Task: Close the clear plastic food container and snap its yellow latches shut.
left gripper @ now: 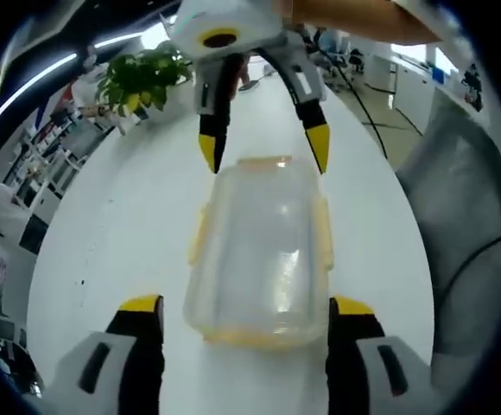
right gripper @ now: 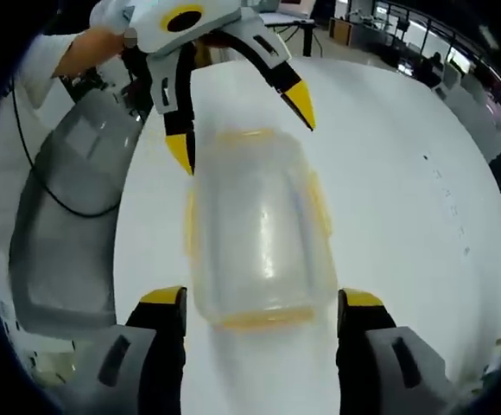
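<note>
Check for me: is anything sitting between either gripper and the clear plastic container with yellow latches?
Nothing visible. The clear plastic container lies on bare white table, with the left gripper and right gripper open at opposite ends.

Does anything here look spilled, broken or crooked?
Nothing stands out. The clear container sits flat on the white table with its lid on, between the open left gripper and open right gripper; no spill or damage shows.

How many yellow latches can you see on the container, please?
4: one on each side of the container: far end, near end, left side, right side.
</note>
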`<act>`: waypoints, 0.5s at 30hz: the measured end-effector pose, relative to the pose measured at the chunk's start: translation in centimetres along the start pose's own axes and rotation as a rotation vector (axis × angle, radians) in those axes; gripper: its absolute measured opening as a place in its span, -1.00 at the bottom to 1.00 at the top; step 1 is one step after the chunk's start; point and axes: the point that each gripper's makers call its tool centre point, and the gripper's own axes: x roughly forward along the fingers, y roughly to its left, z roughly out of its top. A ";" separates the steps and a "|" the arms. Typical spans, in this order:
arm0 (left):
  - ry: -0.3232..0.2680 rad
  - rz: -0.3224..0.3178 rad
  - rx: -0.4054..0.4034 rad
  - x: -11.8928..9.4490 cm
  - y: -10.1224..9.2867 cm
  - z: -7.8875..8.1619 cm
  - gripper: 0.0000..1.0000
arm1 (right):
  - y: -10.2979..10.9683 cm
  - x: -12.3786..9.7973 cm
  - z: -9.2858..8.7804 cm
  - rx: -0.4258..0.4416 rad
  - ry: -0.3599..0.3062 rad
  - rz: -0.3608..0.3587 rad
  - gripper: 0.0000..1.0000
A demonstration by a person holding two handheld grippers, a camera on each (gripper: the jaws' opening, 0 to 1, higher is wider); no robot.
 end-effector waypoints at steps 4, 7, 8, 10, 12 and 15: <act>0.006 -0.013 -0.007 0.5 -0.2 -0.2 0.50 | 0.0 0.2 0.0 -0.002 -0.005 -0.001 0.43; 0.011 -0.022 -0.008 0.7 -0.4 -0.4 0.49 | -0.1 0.4 0.0 -0.008 -0.007 -0.006 0.45; 0.010 -0.027 -0.010 0.7 -0.4 -0.4 0.49 | -0.1 0.5 0.0 -0.012 -0.008 -0.005 0.45; 0.008 -0.029 -0.017 0.8 -0.4 -0.5 0.49 | -0.1 0.7 -0.1 -0.017 -0.002 -0.001 0.41; 0.006 -0.035 -0.012 0.9 -0.5 -0.5 0.47 | -0.2 0.7 -0.1 -0.027 -0.001 -0.009 0.39; 0.011 -0.034 -0.002 1.0 -0.5 -0.6 0.42 | -0.3 0.7 0.0 -0.015 -0.007 -0.009 0.38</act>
